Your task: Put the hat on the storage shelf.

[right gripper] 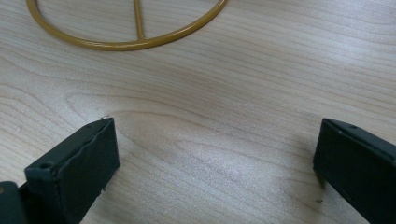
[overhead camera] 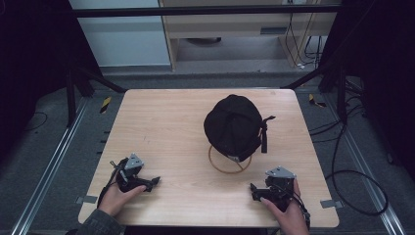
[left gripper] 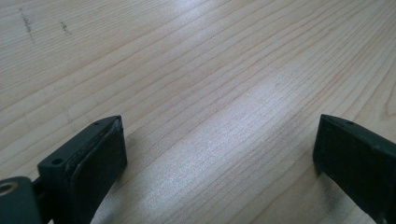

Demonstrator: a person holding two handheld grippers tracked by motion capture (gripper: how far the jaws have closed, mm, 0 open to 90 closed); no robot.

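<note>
**Both grippers wait open, short of the cap**

A black cap (overhead camera: pixel 233 126) sits on a round gold wire stand (overhead camera: pixel 229 165), past the middle of the wooden table (overhead camera: pixel 171 122) and a little to the right. Its strap (overhead camera: pixel 265 134) hangs down the right side.

The left gripper (overhead camera: pixel 152 182) lies well apart from the cap, near the table's front-left edge, held in the left hand (overhead camera: pixel 116 198). Its jaws stand wide with only bare wood between them.

The right gripper (overhead camera: pixel 253 188) rests near the front-right edge, nearer to the cap than the left one, in the right hand (overhead camera: pixel 286 213). Its jaws are also wide and hold nothing. In the right gripper view the stand's ring (right gripper: pixel 126 44) lies just ahead of the pads (right gripper: pixel 91 161), not touching them.
</note>
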